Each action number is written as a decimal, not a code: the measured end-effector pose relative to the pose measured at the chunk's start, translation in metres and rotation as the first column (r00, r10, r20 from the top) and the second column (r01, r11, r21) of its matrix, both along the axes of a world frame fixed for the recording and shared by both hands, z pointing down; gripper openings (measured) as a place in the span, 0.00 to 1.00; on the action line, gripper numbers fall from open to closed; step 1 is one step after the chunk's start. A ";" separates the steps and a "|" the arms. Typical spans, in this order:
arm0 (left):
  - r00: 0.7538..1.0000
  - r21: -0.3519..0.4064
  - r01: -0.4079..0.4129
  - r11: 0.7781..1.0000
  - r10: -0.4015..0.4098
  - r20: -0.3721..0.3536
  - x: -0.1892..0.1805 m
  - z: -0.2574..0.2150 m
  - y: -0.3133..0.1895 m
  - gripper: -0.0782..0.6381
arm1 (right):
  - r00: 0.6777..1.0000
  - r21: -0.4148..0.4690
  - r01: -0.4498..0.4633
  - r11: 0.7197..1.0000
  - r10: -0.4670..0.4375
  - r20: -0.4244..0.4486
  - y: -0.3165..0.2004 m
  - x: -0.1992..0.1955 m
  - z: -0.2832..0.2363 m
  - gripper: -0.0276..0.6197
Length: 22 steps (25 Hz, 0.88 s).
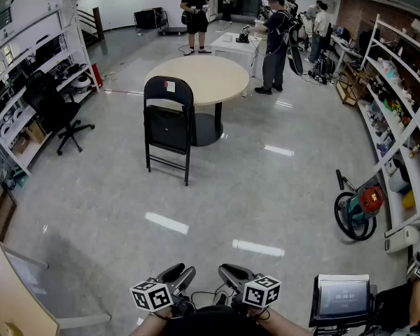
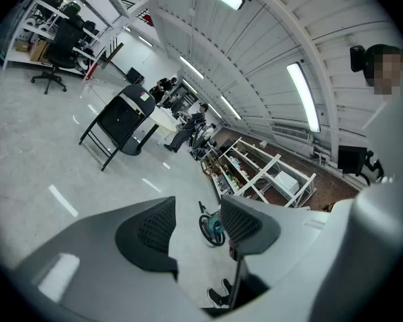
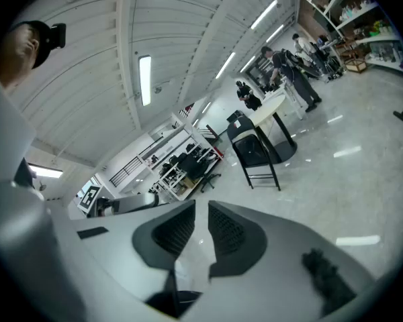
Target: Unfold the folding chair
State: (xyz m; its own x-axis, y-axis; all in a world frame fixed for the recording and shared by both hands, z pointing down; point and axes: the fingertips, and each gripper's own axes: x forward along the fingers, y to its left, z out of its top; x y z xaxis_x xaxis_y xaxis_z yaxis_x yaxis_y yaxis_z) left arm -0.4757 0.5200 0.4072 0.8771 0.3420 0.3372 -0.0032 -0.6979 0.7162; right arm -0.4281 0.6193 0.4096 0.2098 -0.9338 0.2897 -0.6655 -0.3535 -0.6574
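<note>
Big workshop room, glossy grey floor [image 1: 112, 187], white shelving down both side walls, people standing at the far end.

Folding chair [image 1: 169, 128]: black, on the floor mid-room, just in front of the round table [image 1: 203, 75] and well apart from both grippers. Long axis vertical, backrest up with a small label on it, front face toward the camera. Seat looks flipped up against the back, i.e. folded, though at this range I can't confirm it's fully flat. The left gripper view has it upper left [image 2: 121, 119], the right gripper view has it right of centre [image 3: 255, 149].

Left gripper [image 1: 180, 274]: low at the frame bottom, jaws apart [image 2: 198, 223], only floor between them, nothing held.

Right gripper [image 1: 231, 274]: beside the left one, jaws closed to a thin slit [image 3: 201, 230], nothing in them.

Containers:
- Left shelves [image 1: 28, 68]: dark gear on the upper levels, cardboard boxes [image 1: 28, 135] at the bottom; contents not visible.
- Right shelves [image 1: 399, 117]: bottles and small coloured items, too small to name.

Other: 1 black office chair [image 1: 56, 110] by the left shelves, 1 green and red wheeled machine [image 1: 355, 212] on the floor at right, 1 small screen [image 1: 343, 296] bottom right.
</note>
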 end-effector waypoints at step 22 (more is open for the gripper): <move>0.991 -0.121 -0.088 0.989 0.074 -0.109 0.094 0.006 -0.146 0.42 | 0.961 -0.174 -0.234 0.957 0.200 -0.190 -0.113 0.095 -0.023 0.14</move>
State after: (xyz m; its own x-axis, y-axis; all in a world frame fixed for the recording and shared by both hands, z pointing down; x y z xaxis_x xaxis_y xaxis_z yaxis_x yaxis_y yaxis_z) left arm -0.3812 0.3744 0.4135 0.8729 0.4471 0.1952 0.1290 -0.5974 0.7915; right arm -0.3334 0.5063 0.3868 0.4625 -0.7902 0.4021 -0.6538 -0.6103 -0.4474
